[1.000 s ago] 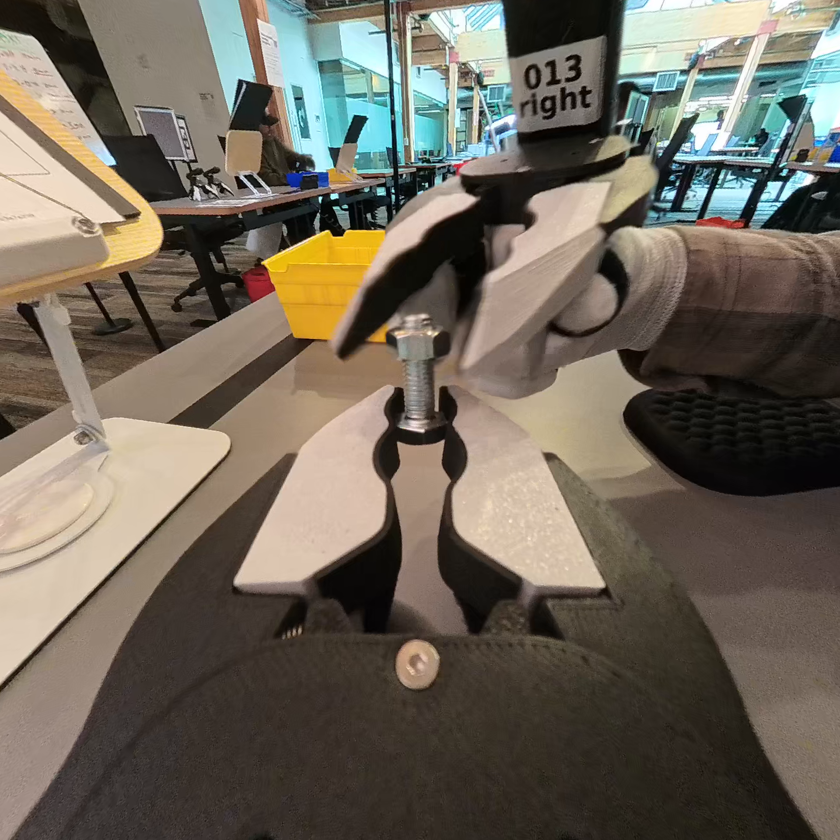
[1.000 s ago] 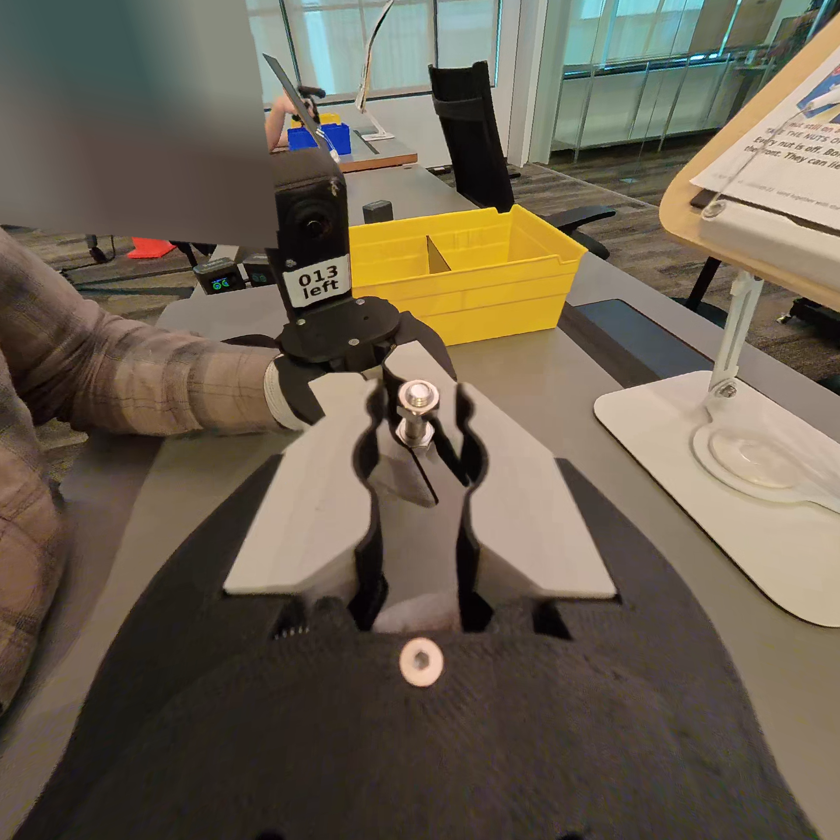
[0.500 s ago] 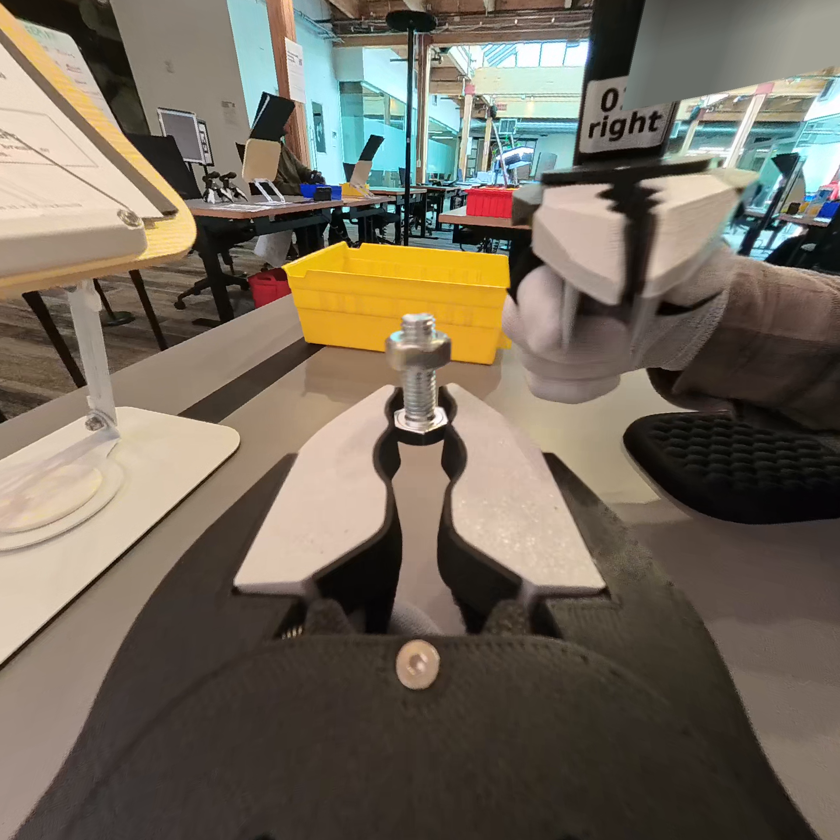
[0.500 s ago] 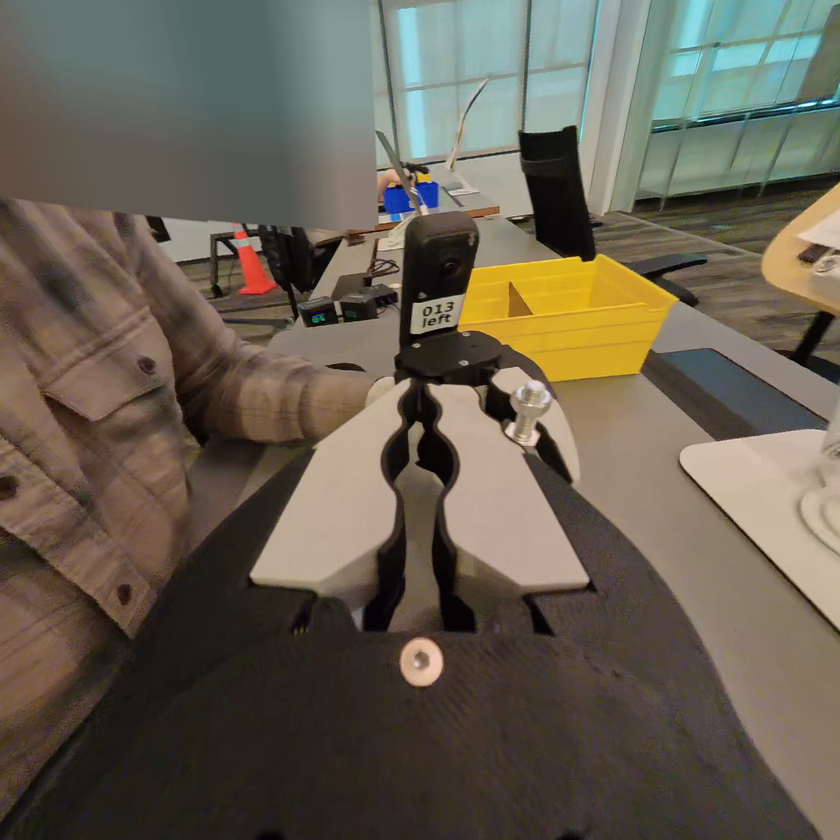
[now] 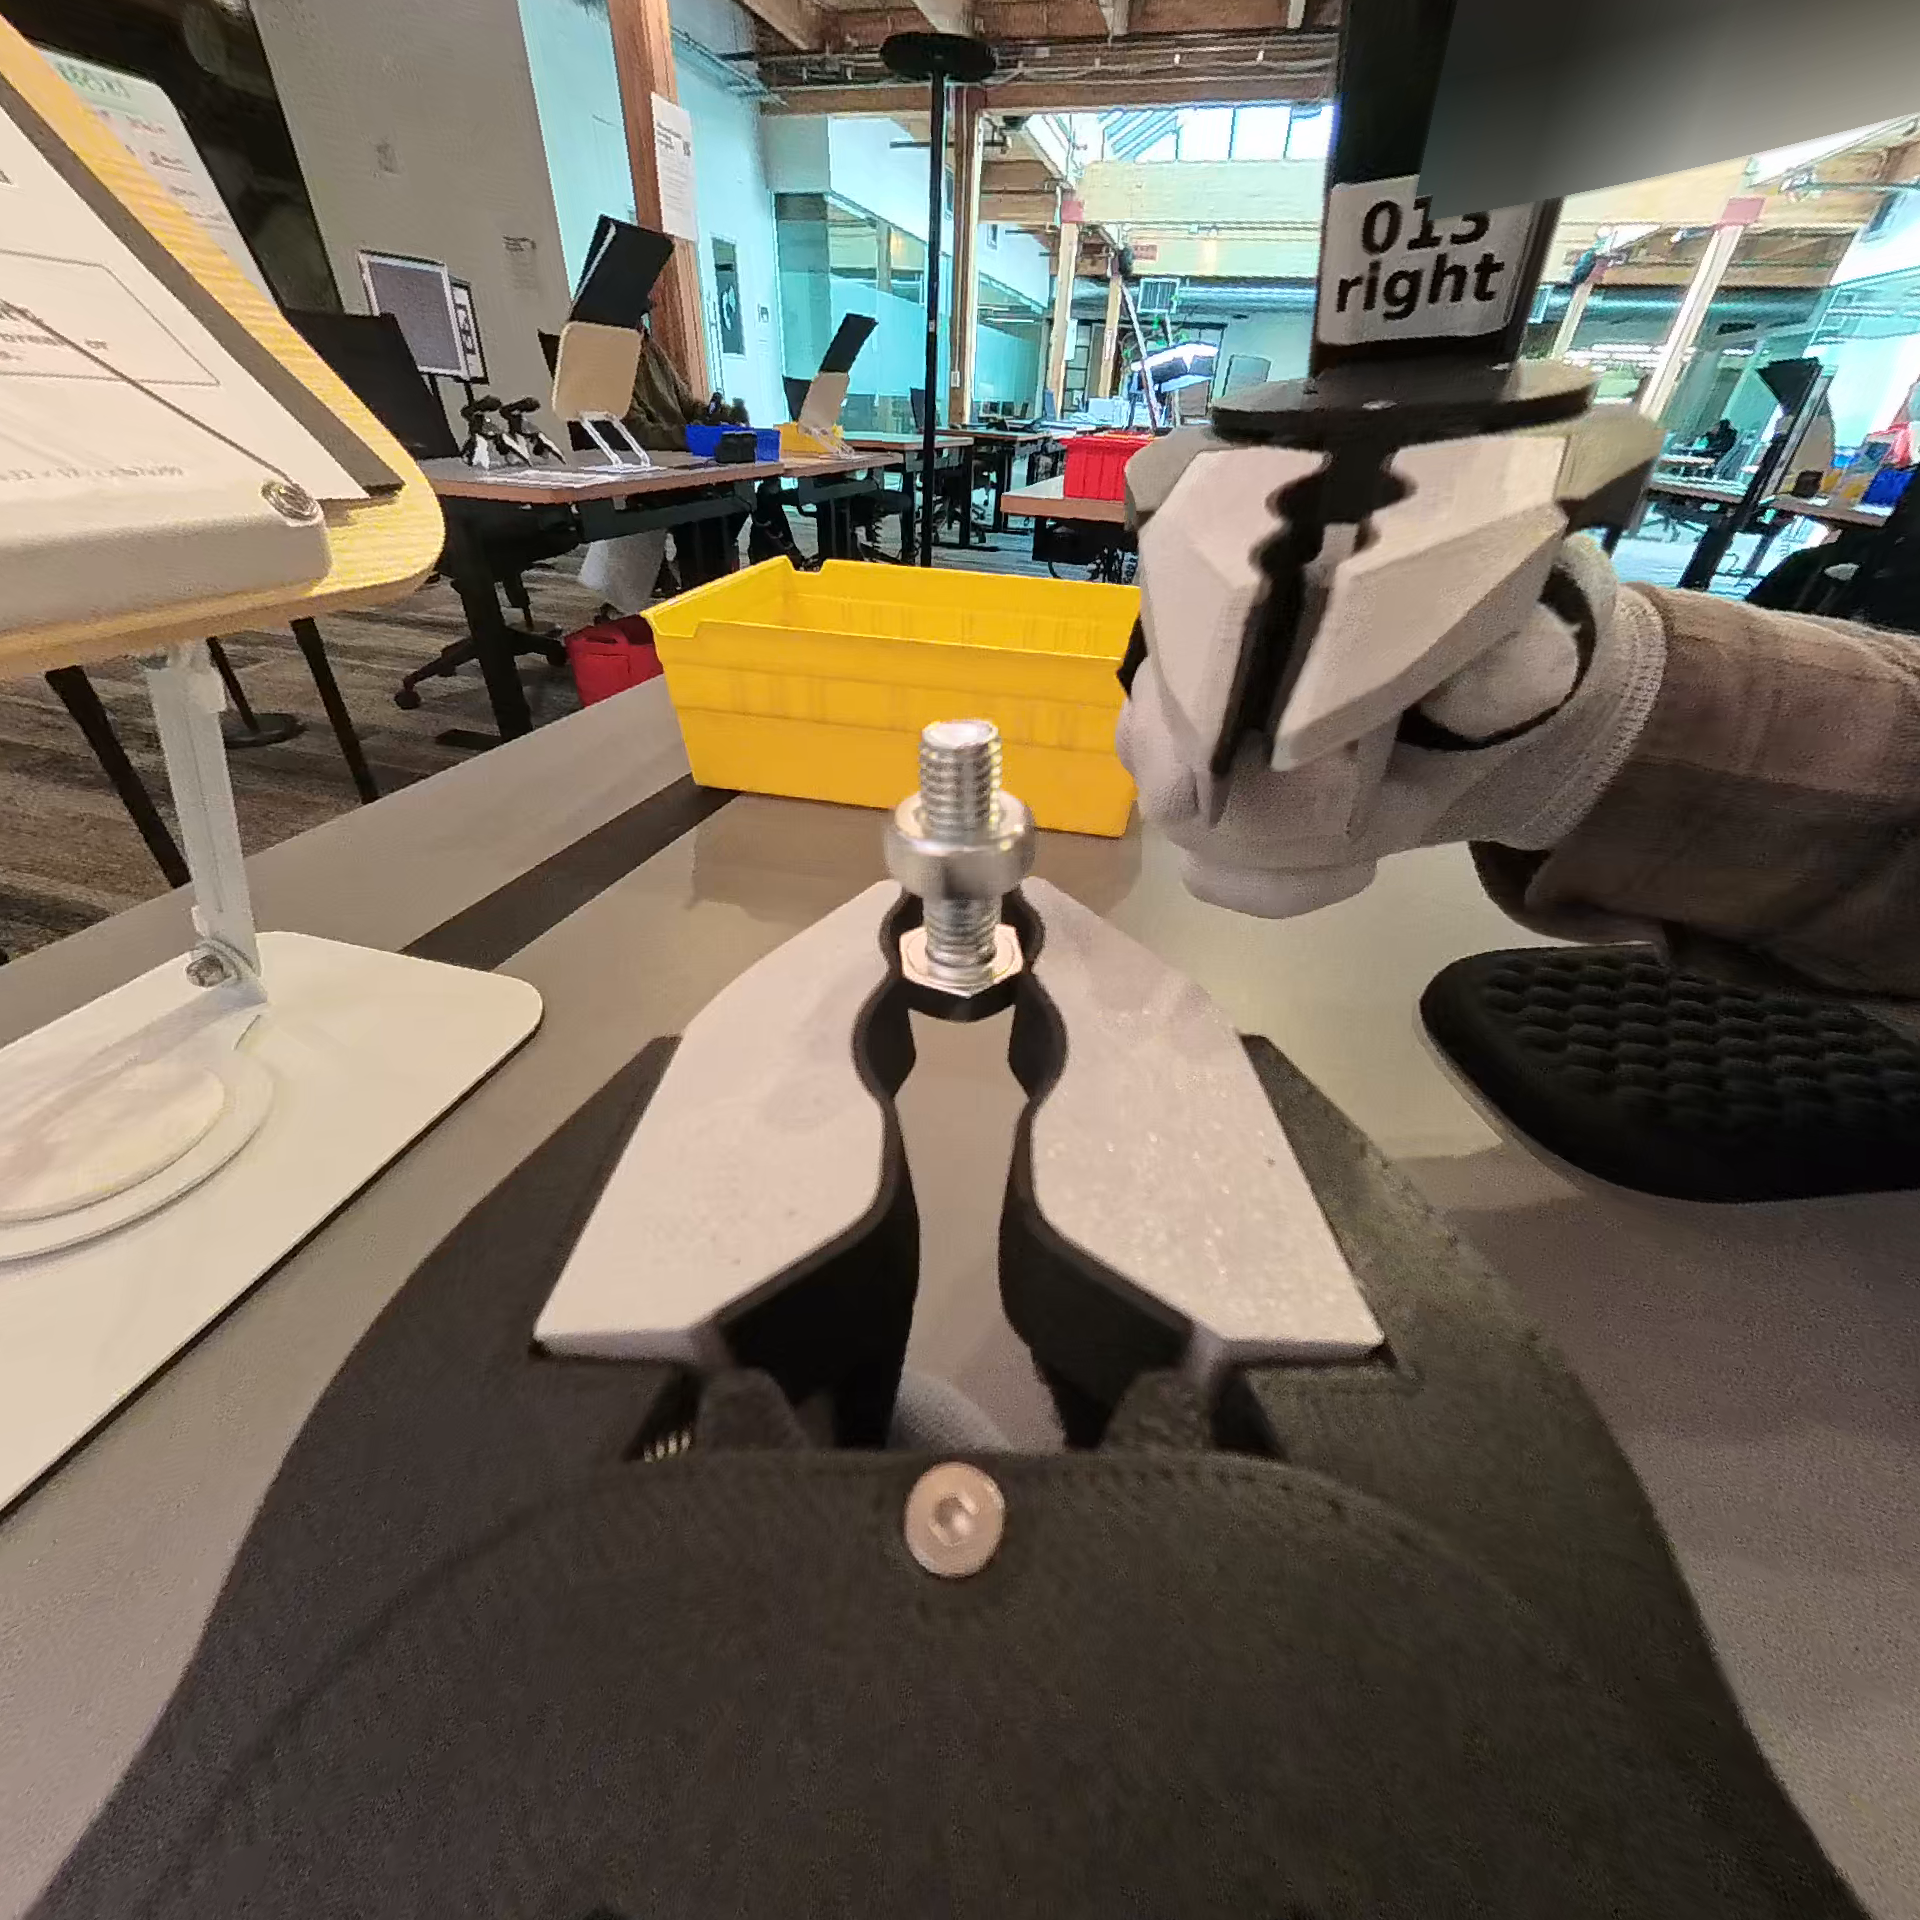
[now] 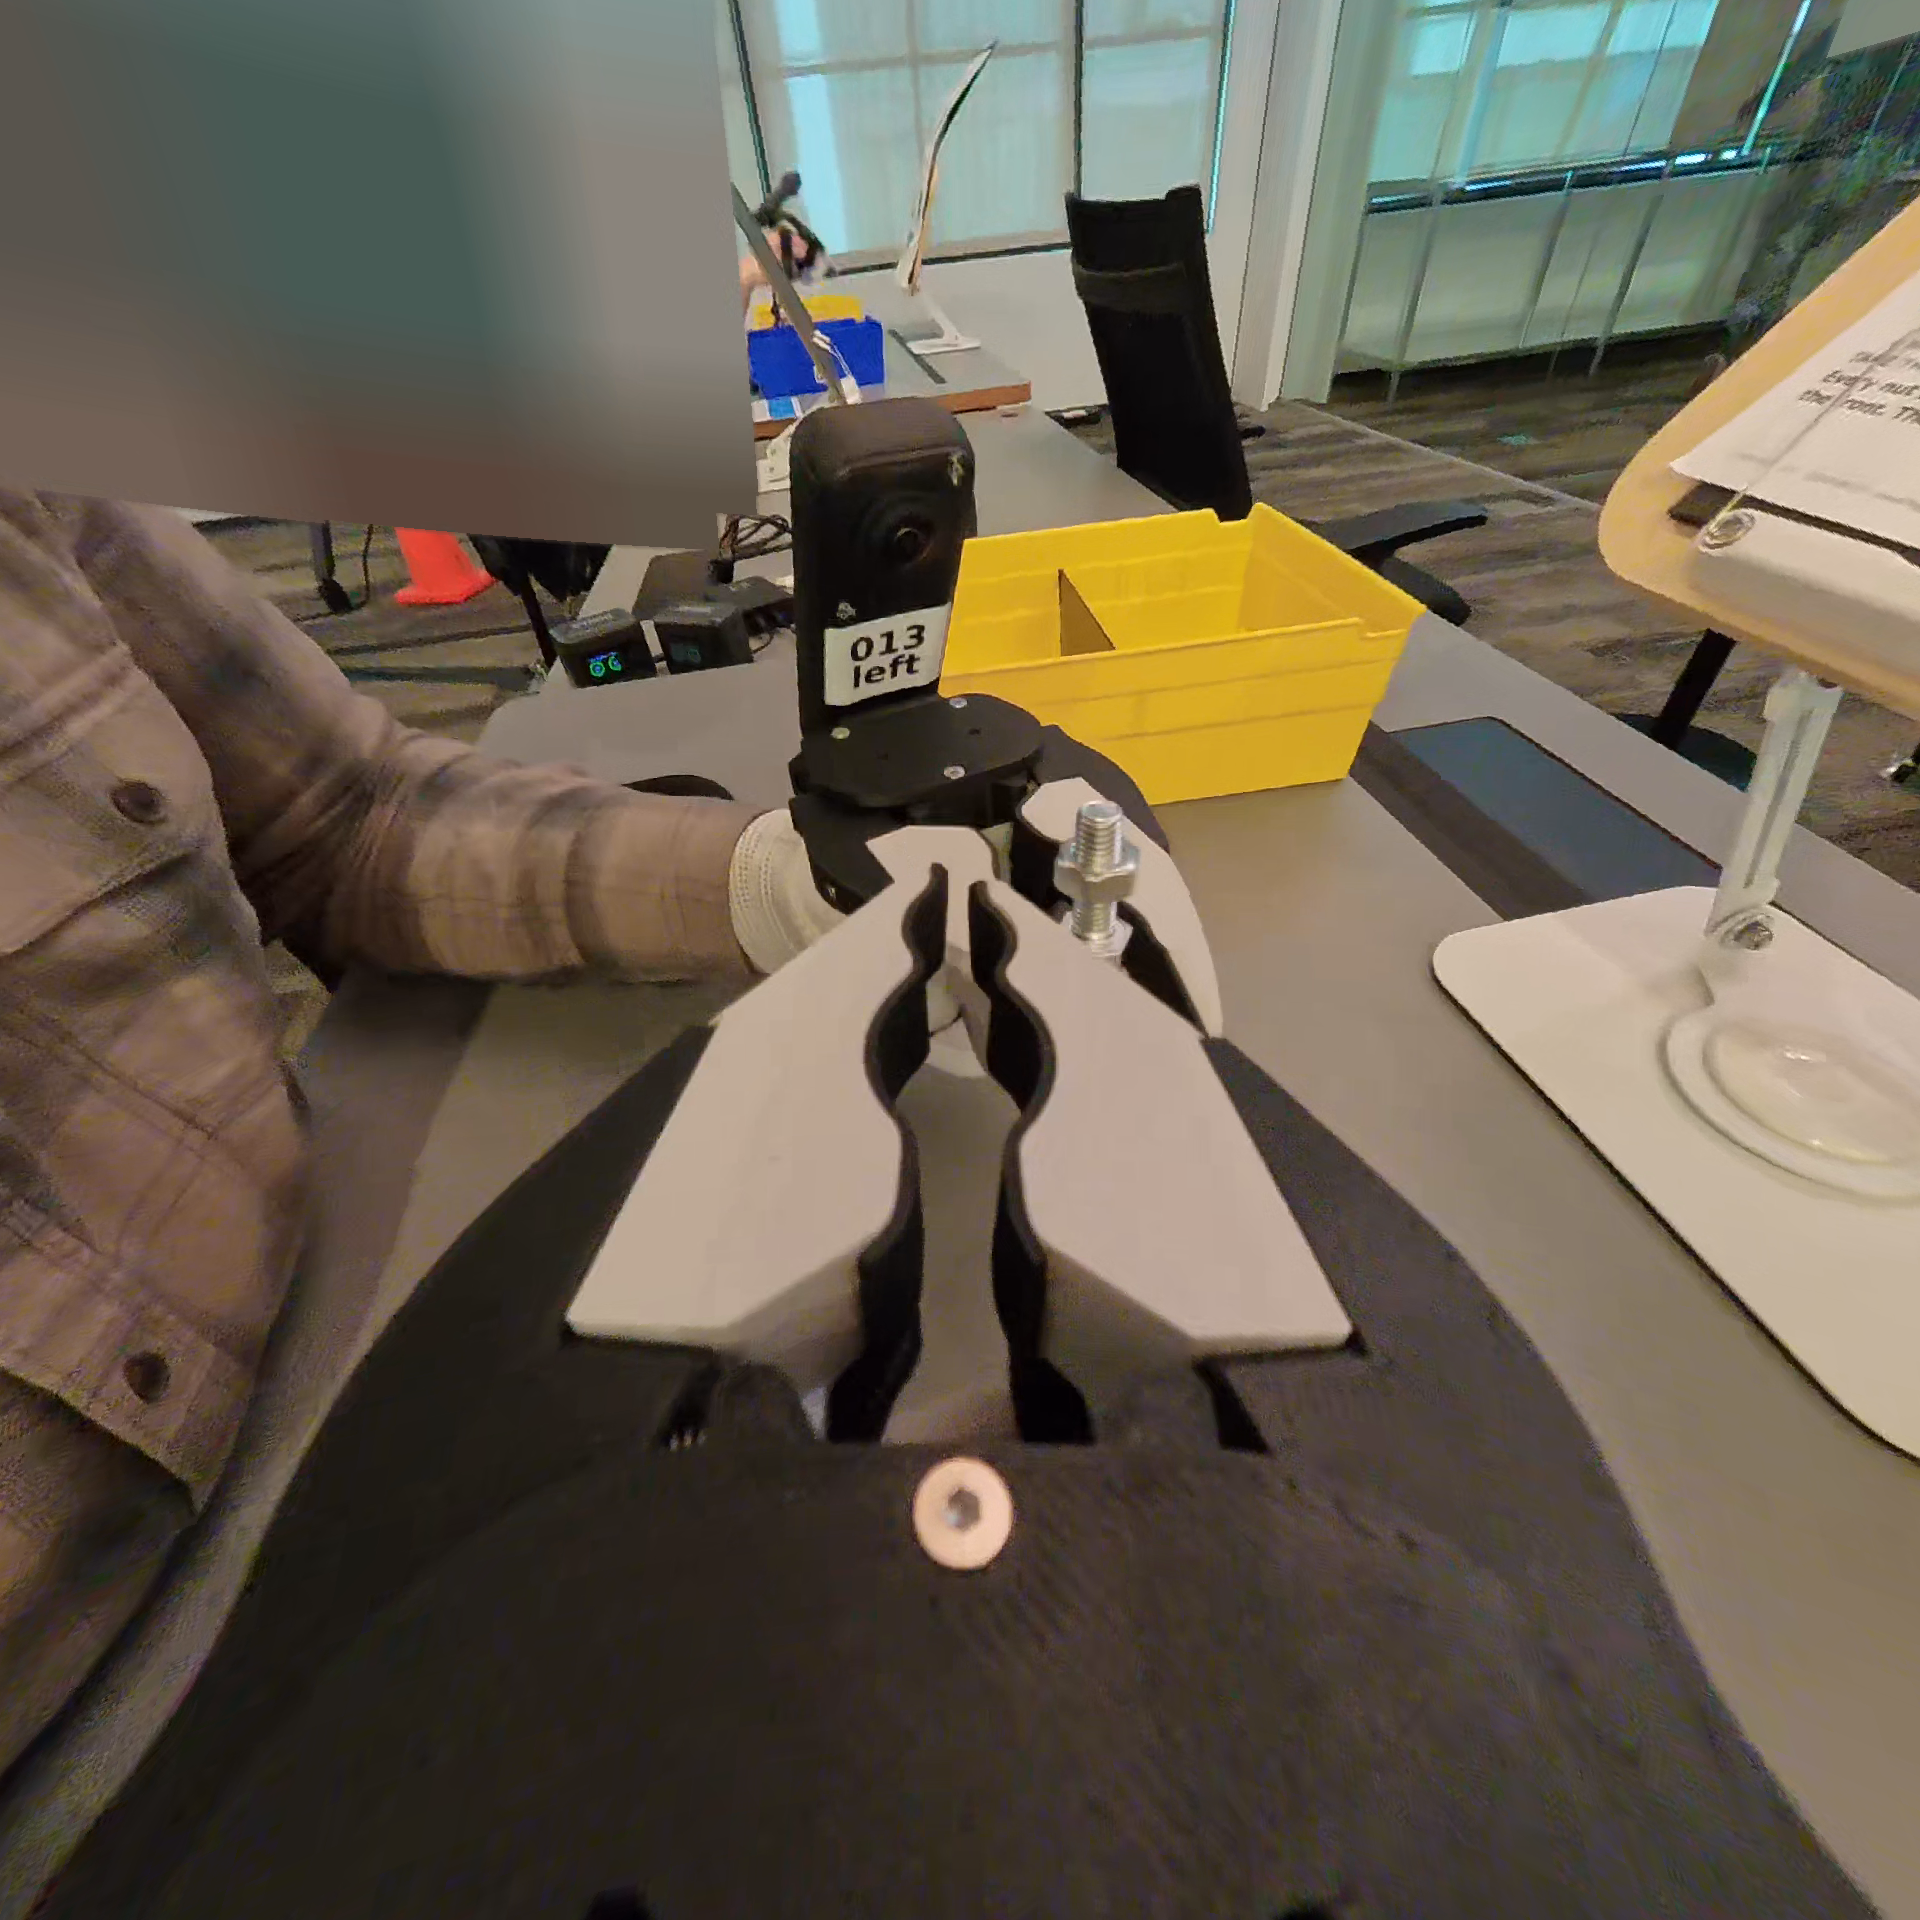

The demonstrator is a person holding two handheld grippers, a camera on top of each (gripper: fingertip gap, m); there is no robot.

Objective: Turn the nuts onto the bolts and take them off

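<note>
Nearest the yellow plastic bin (image 5: 894, 675), upright on the grey tabletop side of it: threaded silver steel bolt (image 5: 958, 852), head down, gripped at its hexagonal head between the tips of the left gripper (image 5: 958, 971); grey fingers (image 5: 769, 1132) nearly together, clamped tight on that head alone; silver hex nut (image 5: 958, 844) threaded partway down the shank, several threads bare above it, a short stretch bare below.

Right of the bin, raised above the grey table (image 5: 1299, 977): right gripper (image 5: 1304, 582) in a white-gloved hand (image 5: 1340, 821), jaws drawn to a narrow wavy slit, nothing between them, clear of bolt and nut; white sticker with black print on its black camera post, wording left unquoted.

Left of the bin: white flat-based stand (image 5: 312, 1049) carrying a wooden board with a printed sheet, text too skewed to make out.

Seen from the right wrist: same bolt (image 6: 1096, 883) just beside the right gripper's (image 6: 958, 914) empty tips; divider visible inside the bin (image 6: 1184, 665); black honeycomb-textured pad (image 5: 1683, 1070) under the plaid sleeve.
</note>
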